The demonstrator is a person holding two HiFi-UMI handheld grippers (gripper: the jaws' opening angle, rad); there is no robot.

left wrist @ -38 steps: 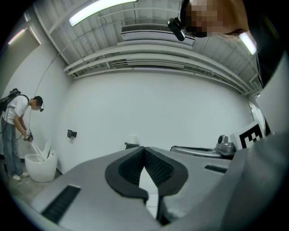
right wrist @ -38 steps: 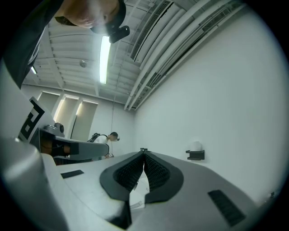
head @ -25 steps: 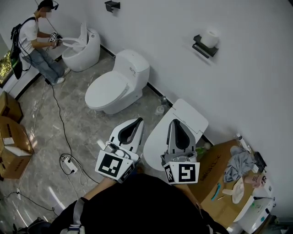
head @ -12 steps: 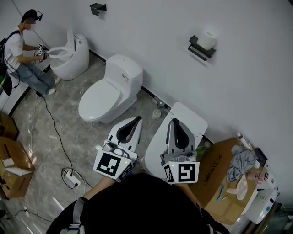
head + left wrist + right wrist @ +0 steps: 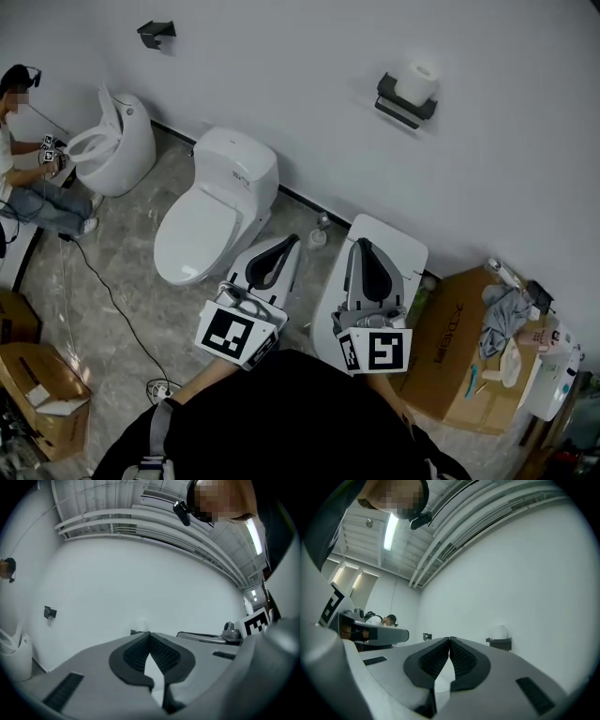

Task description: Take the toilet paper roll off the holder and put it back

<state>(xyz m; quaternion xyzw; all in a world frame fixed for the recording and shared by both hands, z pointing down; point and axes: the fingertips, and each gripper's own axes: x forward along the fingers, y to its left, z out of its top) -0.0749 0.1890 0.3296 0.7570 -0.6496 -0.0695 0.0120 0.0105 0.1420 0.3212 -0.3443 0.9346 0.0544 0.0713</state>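
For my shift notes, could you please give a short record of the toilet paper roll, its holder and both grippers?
toilet paper roll: sits on the holder, untouched
holder: black, fixed to the white wall
left gripper: shut, empty, away from the roll
right gripper: shut, empty, away from the roll
task state: roll not yet taken off

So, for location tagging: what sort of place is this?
Likely a bathroom-fixture showroom or test room: three toilets stand along one wall, with a toilet paper roll on its holder.
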